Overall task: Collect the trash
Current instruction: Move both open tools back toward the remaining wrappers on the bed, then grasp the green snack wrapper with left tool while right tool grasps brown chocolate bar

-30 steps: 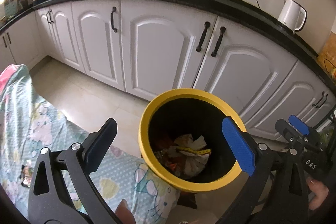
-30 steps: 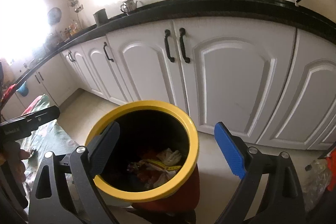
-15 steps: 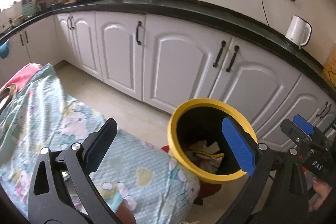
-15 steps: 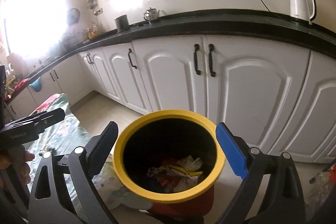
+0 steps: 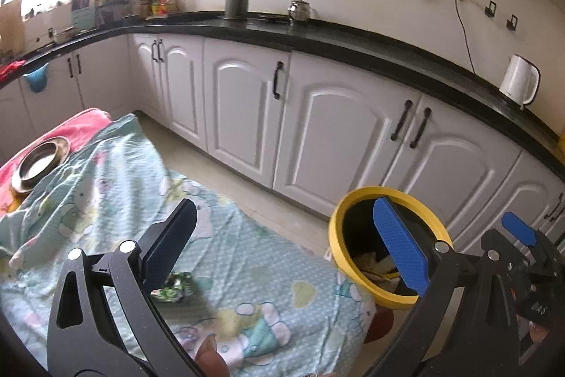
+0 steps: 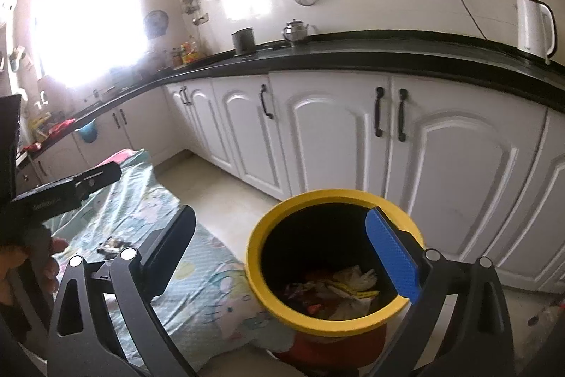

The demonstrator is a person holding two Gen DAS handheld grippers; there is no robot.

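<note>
Round yellow-rimmed bin [image 6: 333, 274] of crumpled wrappers; right gripper [image 6: 282, 251] opening, left gripper [image 5: 286, 246] wide, both empty.

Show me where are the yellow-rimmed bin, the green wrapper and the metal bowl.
yellow-rimmed bin [image 6: 259, 285]: right wrist view, left part of rim.
green wrapper [image 5: 174, 287]: left wrist view, its middle, on the cloth.
metal bowl [image 5: 37, 165]: left wrist view, inside of bowl.

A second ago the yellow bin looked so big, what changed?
Both grippers pulled back and up from the bin. The left gripper swung toward the cloth-covered table, where a wrapper now shows. The right gripper is opening wider, nothing between its jaws. Bin and trash inside stayed put.
</note>
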